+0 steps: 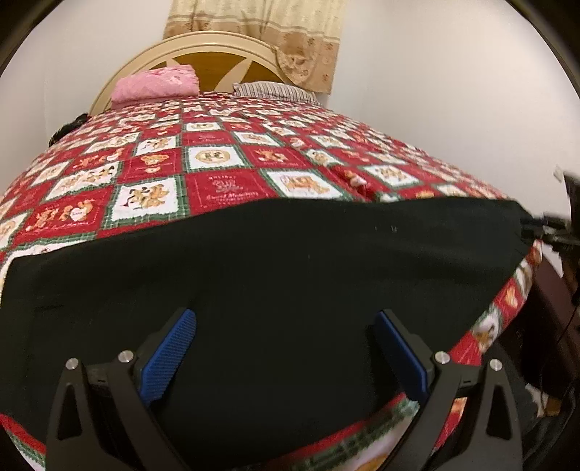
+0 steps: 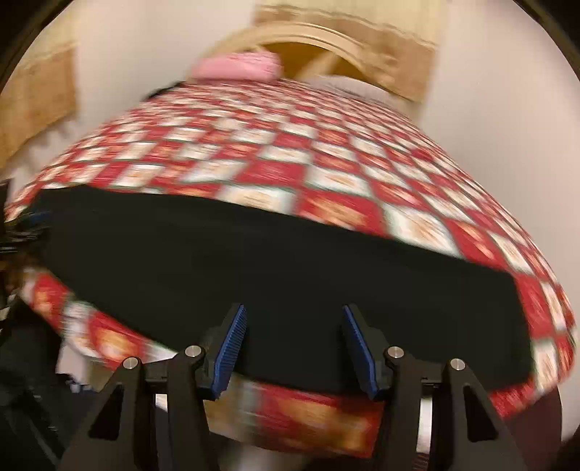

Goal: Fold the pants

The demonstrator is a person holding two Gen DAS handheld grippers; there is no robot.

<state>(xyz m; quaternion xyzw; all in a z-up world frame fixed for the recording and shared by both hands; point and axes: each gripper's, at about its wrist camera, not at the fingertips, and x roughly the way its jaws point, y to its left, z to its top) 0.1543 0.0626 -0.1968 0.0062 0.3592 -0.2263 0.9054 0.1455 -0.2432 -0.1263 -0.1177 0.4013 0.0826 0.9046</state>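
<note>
A bed [image 1: 224,152] is covered by a red-and-white patchwork quilt [image 1: 253,145]. A cream arched headboard [image 1: 203,43], a beige curtain [image 1: 261,21] and plain white walls [image 1: 435,72] are seen behind.

Little can be read. One red square of the bedspread [image 1: 224,188], lying ahead of the left gripper's fingertips beyond the black cloth, carries pale script (seemingly "Sweet Memories", too faint to confirm). The right wrist view is blurred, nothing legible.

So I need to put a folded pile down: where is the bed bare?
The wide stretch of quilt between the black pants and the pink blanket and striped pillow at the headboard. The near edge is crowded: pants and both open claws.
</note>
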